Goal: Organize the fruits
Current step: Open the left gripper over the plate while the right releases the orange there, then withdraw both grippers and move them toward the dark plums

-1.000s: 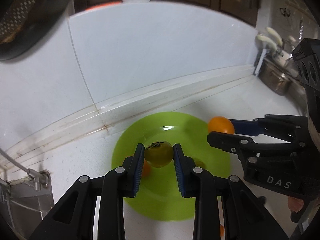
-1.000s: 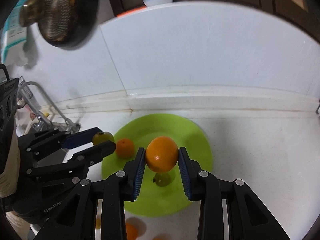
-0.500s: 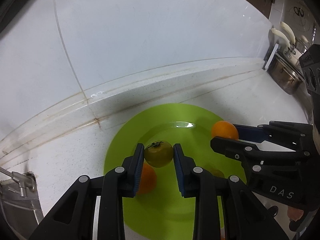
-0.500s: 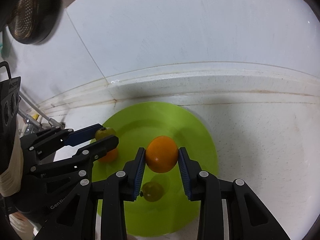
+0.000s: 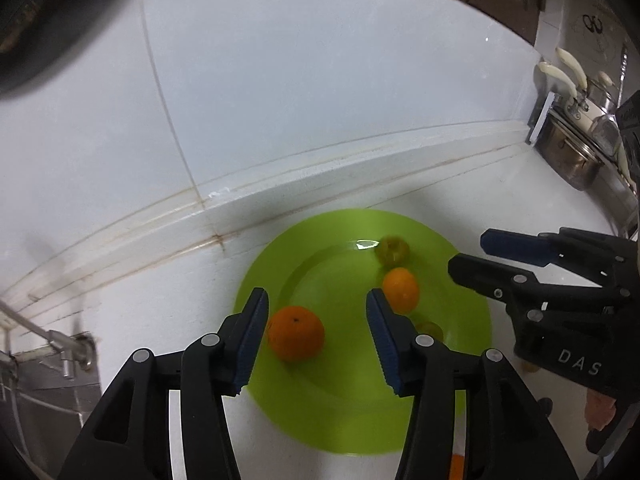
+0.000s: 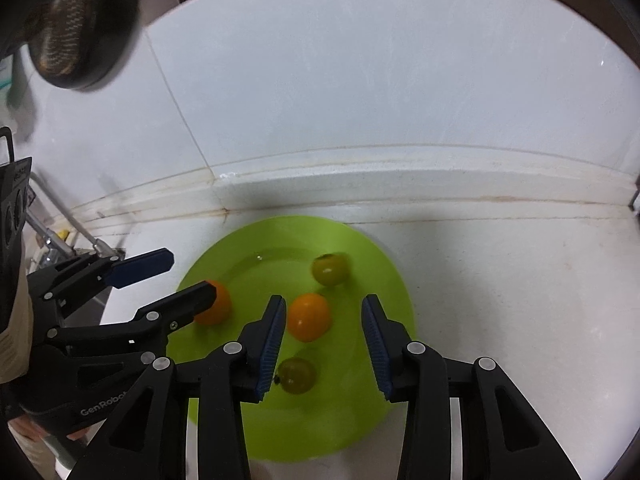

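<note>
Both sets of jaws spread wide and empty over the round, glossy lime-green plastic plate on the speckled white bench: left gripper, right gripper. Smooth round orange between the right jaws, a second orange between the left, two greenish-yellow tomato-like fruits beyond and below. Likely risk: round, slick fruit rolling across the shallow plate, the far one blurred as if moving, or a knock from low-hanging jaws sending one over the rim.

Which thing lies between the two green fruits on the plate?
In the right wrist view, an orange fruit lies on the plate between the far green fruit and the near green fruit.
</note>
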`<state>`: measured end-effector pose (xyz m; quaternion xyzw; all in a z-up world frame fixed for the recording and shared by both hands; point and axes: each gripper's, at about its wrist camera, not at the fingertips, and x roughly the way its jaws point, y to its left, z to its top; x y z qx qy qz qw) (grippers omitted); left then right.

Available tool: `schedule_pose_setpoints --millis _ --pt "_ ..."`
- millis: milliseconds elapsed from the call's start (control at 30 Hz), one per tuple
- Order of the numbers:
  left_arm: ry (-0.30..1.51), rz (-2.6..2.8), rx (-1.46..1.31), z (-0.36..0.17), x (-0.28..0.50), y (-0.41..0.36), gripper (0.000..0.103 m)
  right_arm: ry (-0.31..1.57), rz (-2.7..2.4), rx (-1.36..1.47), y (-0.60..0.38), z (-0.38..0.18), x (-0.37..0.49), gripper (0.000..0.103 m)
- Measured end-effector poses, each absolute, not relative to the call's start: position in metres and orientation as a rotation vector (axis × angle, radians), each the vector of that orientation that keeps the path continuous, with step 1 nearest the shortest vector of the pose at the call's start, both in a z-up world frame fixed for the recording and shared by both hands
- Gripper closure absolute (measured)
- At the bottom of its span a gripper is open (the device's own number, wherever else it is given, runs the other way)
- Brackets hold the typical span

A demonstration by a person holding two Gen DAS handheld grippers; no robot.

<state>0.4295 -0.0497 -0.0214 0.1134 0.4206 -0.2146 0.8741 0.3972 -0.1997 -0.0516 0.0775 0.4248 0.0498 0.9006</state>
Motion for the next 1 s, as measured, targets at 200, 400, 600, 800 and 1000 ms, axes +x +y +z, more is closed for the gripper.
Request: schedule_pose_setpoints --millis 200,400,600,800,1000 --pt "0.803 -0.422 0.252 0.0 0.399 -0.042 0.05 0.808 0.098 0.115 -0.196 -0.03 0.367 0.062" --pt "0.751 -0.416 0.241 0.018 0.367 -0.034 0.047 0.743 0.11 0.095 -0.195 -0.01 0.337 0.058" --pt "0.708 -0.435 0.226 0.033 0.334 -0.032 0.045 0.7 0.101 0.083 -0.197 0.002 0.304 0.058" --pt "0.649 -0.444 0.222 0.041 0.3 -0.033 0.042 0.675 0.077 0.096 -0.202 0.004 0.27 0.058" --pt "0.628 -0.501 0.189 0.038 0.274 -0.035 0.039 0.645 0.052 0.13 -0.208 0.008 0.239 0.058"
